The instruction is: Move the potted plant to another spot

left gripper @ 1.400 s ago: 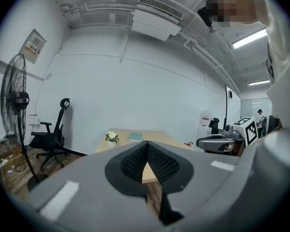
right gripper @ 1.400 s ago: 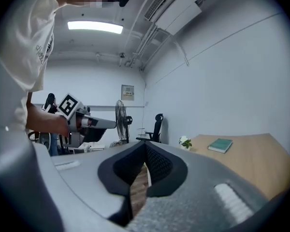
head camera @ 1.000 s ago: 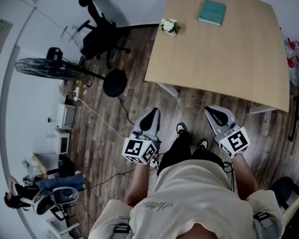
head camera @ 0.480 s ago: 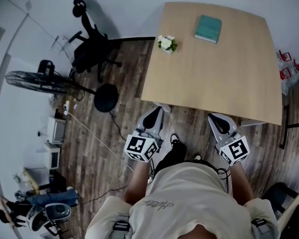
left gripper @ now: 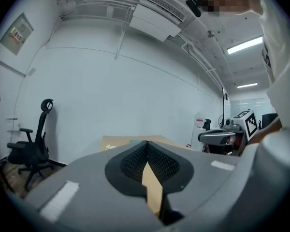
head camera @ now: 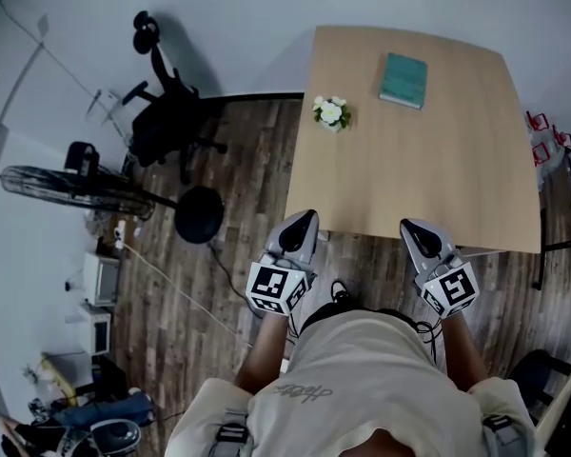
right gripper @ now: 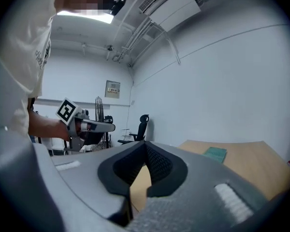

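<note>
Potted plant stands near the left edge of the table in the head view, apart from a teal book. The left gripper and right gripper hover at the near edge.

Left gripper view: jaws pressed together, nothing between them. A pale speck on the tabletop is perhaps the plant.

Right gripper view: jaws likewise closed and empty.
</note>
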`<state>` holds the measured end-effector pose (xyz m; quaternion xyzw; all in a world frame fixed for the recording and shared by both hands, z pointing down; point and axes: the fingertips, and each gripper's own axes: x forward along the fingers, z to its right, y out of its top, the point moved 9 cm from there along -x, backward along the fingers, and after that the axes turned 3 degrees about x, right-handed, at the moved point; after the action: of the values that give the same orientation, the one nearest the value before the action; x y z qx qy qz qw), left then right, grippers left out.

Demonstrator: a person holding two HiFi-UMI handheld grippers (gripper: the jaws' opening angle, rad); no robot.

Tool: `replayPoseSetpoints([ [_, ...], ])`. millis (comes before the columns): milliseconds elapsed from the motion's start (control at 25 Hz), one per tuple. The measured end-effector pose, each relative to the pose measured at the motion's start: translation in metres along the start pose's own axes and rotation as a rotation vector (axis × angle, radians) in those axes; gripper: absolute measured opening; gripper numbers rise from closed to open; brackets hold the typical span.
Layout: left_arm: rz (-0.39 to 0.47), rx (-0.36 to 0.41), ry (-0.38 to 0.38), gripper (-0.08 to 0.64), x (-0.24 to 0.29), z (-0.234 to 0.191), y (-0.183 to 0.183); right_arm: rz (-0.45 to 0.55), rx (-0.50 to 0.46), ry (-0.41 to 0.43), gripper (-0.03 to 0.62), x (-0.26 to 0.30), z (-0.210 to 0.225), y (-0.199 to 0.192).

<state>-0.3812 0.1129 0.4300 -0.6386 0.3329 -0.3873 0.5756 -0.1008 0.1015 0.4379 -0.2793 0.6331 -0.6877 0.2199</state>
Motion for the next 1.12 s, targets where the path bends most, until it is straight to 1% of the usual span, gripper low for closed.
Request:
replayPoseSetpoints([
  [80, 0.002, -0.021, -0.019, 0.018, 0.001, -0.015, 0.0, 0.001, 0.025, -0.017, 0.002, 0.012, -0.001, 0.002],
  [200, 0.004, -0.059, -0.033, 0.018, 0.003, -0.042, 0.0, 0.006, 0.004, -0.051, 0.002, 0.032, -0.002, 0.012],
  [320, 0.004, -0.091, -0.02, 0.018, 0.004, -0.062, -0.005, -0.002, -0.01, -0.062, 0.002, 0.046, -0.004, 0.018],
  [480, -0.011, -0.108, -0.023, 0.018, 0.012, -0.07, -0.015, -0.047, -0.036, -0.056, 0.002, 0.055, -0.004, 0.016],
  [560, -0.024, -0.114, -0.033, 0.018, 0.021, -0.071, -0.019, -0.055, -0.015, -0.057, 0.002, 0.058, 0.001, 0.011],
  [640, -0.034, -0.124, -0.039, 0.018, 0.028, -0.07, -0.022, -0.051, 0.03, -0.057, 0.002, 0.06, 0.007, 0.005],
  [800, -0.044, -0.125, -0.021, 0.018, 0.039, -0.068, -0.017, -0.044, 0.078, -0.056, 0.002, 0.068, 0.031, -0.003],
  [960, -0.072, -0.118, 0.012, 0.018, 0.06, -0.079, -0.01, -0.008, 0.115, -0.025, 0.002, 0.099, 0.066, 0.001],
  [1040, -0.09, -0.105, 0.011, 0.018, 0.077, -0.081, -0.008, 0.018, 0.089, -0.012, 0.002, 0.112, 0.081, 0.008],
  [1120, -0.097, -0.092, 0.008, 0.018, 0.096, -0.082, -0.002, 0.029, 0.022, -0.008, 0.002, 0.121, 0.095, 0.015],
])
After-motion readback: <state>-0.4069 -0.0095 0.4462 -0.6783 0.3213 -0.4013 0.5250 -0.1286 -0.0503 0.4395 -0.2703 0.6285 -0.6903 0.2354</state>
